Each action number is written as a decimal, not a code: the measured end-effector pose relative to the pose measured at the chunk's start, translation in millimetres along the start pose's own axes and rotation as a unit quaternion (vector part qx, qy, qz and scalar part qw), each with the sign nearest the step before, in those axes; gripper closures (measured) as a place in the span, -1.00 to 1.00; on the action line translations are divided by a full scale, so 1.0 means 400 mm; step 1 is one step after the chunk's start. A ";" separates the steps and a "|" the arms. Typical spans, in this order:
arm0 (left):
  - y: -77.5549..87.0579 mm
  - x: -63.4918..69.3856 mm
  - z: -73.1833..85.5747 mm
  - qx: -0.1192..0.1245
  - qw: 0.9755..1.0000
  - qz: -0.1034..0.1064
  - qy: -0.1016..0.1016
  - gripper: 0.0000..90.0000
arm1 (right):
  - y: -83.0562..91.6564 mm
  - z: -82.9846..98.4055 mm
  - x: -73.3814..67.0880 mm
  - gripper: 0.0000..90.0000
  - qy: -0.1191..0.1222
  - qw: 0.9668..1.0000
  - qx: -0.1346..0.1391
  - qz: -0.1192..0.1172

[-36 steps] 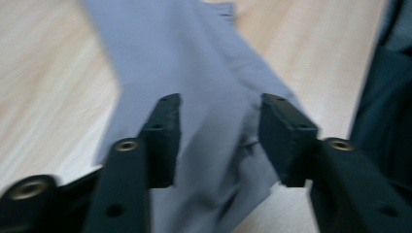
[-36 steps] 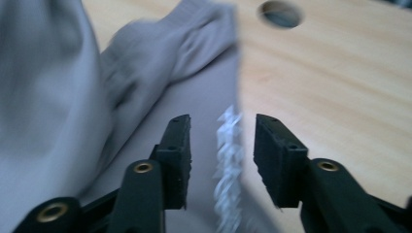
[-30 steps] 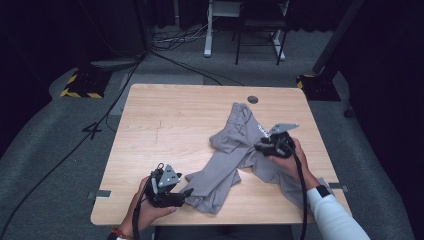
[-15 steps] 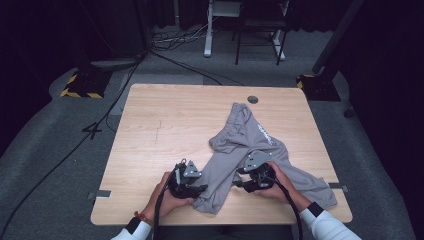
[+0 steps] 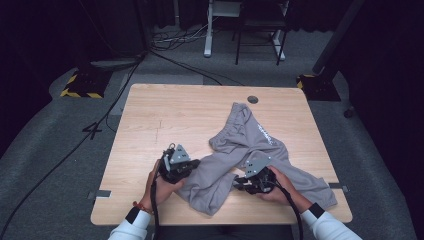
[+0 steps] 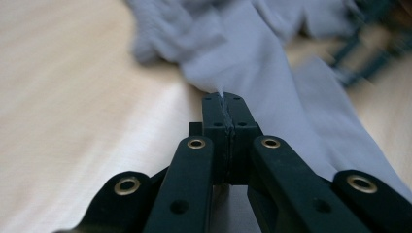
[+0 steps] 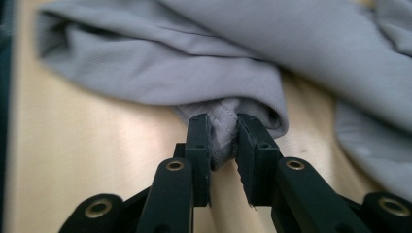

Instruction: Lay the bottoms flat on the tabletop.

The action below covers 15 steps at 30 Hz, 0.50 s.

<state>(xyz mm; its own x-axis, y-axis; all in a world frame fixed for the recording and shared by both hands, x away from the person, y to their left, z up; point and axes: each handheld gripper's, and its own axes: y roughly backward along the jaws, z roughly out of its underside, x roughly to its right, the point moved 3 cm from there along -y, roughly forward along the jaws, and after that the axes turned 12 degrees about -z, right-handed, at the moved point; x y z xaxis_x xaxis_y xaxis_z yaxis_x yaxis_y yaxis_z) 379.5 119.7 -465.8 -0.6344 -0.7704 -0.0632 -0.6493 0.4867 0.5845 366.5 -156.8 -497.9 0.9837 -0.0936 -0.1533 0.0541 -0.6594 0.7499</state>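
- A pair of grey sweatpants (image 5: 260,150) lies crumpled across the right half of the wooden worktop (image 5: 165,115), waistband toward the far edge and the two legs trailing toward the person.
- The left gripper (image 5: 192,164) sits at the near-left edge of the cloth. Its jaws have just been closing and, in the left gripper view, now stand fully together on the left gripper (image 6: 224,104), with a thin sliver of grey fabric pinched at their tips.
- The right gripper (image 5: 239,181) lies on the middle of the garment. Its jaws have just been closing too; the right gripper (image 7: 223,138) shows them clamped on a thick stitched fold, probably a leg hem, though the close view makes that hard to confirm.
- Step in hand, as I judge it: both grips are freshly taken on the near part of the sweatpants, ready for straightening or folding.
- The next move likely calls for lifting or drawing the two held points apart evenly, so the cloth spreads flat rather than bunching.
- The left grip looks shallow and could slip under a sharp pull.
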 end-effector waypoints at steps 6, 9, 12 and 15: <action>-0.007 -0.006 0.006 -0.017 0.999 -0.028 -0.012 0.97 | 0.038 0.035 -0.060 0.66 0.006 0.999 -0.030 -0.028; -0.015 0.001 -0.001 -0.023 0.998 -0.052 -0.027 0.97 | 0.049 0.068 -0.089 0.63 0.006 0.998 -0.054 -0.022; -0.025 -0.012 -0.003 -0.031 0.991 -0.117 -0.056 0.98 | 0.068 0.097 -0.100 0.58 -0.015 0.999 -0.044 0.000; -0.025 -0.064 0.017 -0.042 0.991 -0.123 -0.016 0.99 | 0.089 0.140 -0.095 0.59 -0.045 0.998 -0.031 0.040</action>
<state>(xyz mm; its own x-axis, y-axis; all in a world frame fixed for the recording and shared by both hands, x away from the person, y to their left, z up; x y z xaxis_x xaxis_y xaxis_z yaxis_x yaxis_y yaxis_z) 399.5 137.5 -475.6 -0.4748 -0.8475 -0.2373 -0.7498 0.2483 0.6133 321.5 -218.4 -501.3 0.9659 -0.2126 -0.1475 -0.0099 -0.5999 0.8000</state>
